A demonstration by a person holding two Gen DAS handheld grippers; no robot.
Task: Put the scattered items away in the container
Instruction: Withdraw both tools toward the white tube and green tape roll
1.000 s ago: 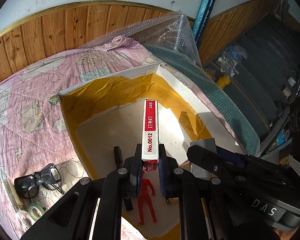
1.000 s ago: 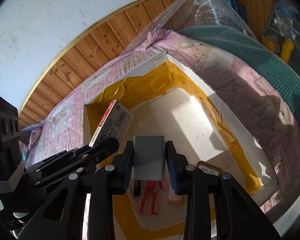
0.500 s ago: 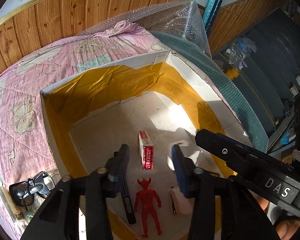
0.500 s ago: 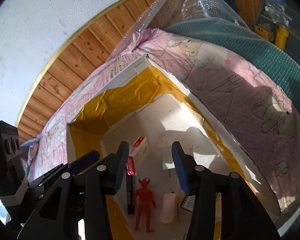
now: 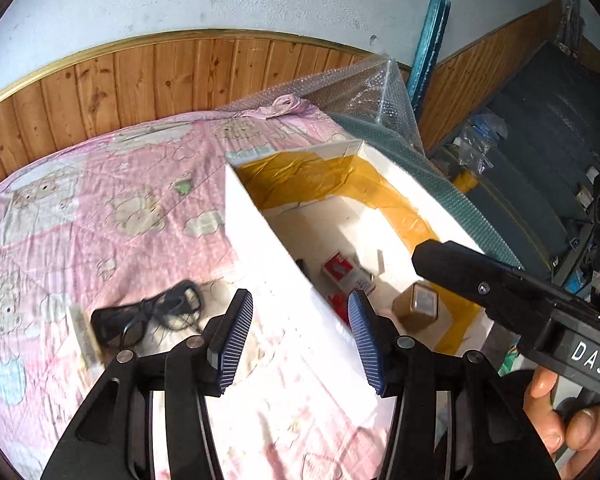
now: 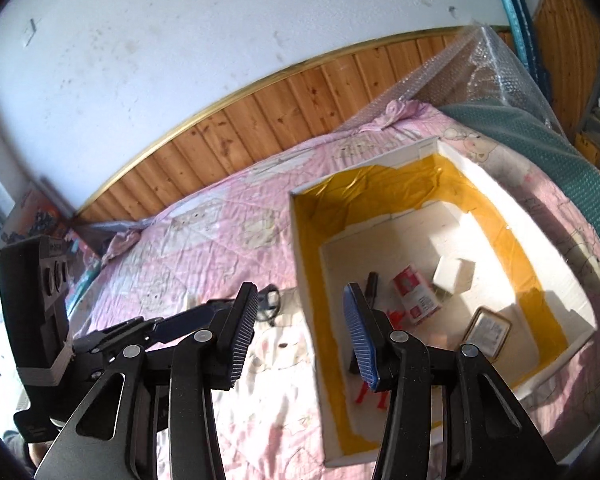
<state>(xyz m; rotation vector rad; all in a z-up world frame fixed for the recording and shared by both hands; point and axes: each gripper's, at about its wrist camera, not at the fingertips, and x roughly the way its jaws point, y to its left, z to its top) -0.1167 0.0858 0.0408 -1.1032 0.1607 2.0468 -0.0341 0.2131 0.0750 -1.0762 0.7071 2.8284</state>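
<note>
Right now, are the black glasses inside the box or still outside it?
Outside. The black glasses lie on the pink quilt, left of the white box wall; both grippers are open and empty.

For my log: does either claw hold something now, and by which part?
Nothing is held. The left claw and the right claw are both open and empty.

Black tool (image 5: 300, 336), ribbed blue pads (image 5: 236, 332), silver screws
</note>
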